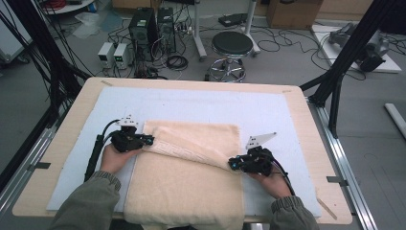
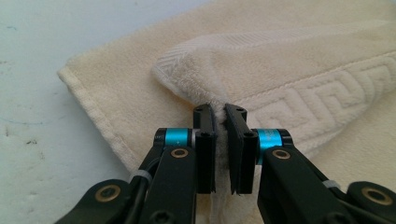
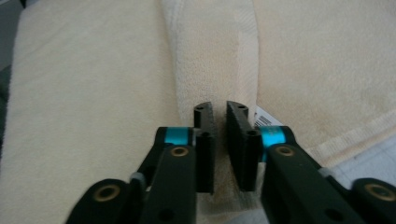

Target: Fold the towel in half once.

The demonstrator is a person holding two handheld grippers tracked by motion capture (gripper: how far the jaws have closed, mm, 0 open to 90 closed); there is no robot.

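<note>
High view shows your left gripper (image 1: 149, 140) and right gripper (image 1: 233, 164) with jaws clamped on the cream towel's (image 1: 191, 191) folded edge, so you have it gripped but the fold itself remains.

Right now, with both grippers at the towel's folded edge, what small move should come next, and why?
Probably lift both corners together and carry them toward the near edge. The left gripper is shut on the cream towel at its left corner, and the right gripper is shut on the right corner beside the label. The pinched edge lies diagonally across the towel, the fold unfinished.
</note>
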